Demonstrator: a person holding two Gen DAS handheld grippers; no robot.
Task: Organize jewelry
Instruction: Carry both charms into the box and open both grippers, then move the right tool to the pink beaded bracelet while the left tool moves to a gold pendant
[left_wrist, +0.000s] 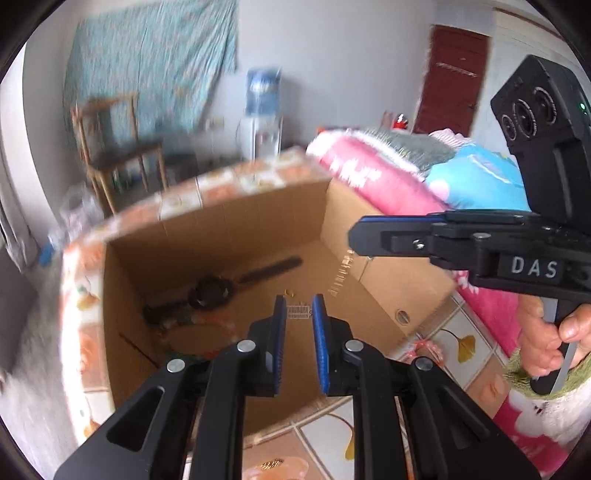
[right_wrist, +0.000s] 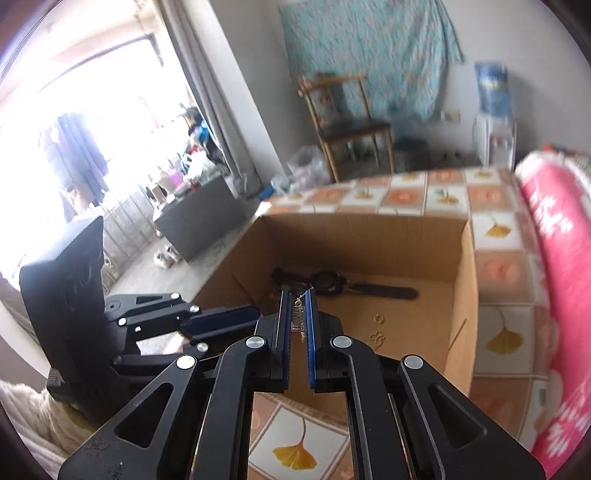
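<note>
The right tool (right_wrist: 298, 301) has its jaws drawn almost together on a silver link bracelet (right_wrist: 297, 318), whose ladder-like links hang in the thin gap between the blue pads (right_wrist: 311, 325). In the left wrist view the same tool (left_wrist: 352, 236) reaches in from the right over the open cardboard box (left_wrist: 229, 218), and a blurred silver chain (left_wrist: 341, 273) dangles from its tip above the box floor. A person's hand (left_wrist: 546, 339) grips its handle at the right edge.

The left tool (left_wrist: 299, 304) stands over the near side of the box with its jaws only a little apart. A short silver piece with small bars (left_wrist: 298, 312) shows in the gap between its fingertips; whether the pads actually press on it or it lies on the cardboard beyond cannot be told. In the right wrist view the left tool (right_wrist: 221, 319) lies to the left, its blue-padded fingers pointing toward the right tool.

Inside the box, a dark wristwatch (right_wrist: 328, 282) with its strap stretched out lies near the far wall. Small gold pieces (right_wrist: 377, 334) rest on the cardboard floor to the right of it. At the near left of the box floor lies a beaded bracelet (left_wrist: 192, 332), blurred.

The box sits on a tabletop (right_wrist: 496, 332) covered with a cloth of orange squares and yellow ginkgo leaves. A pink quilt (right_wrist: 554, 236) lies to the right.
</note>
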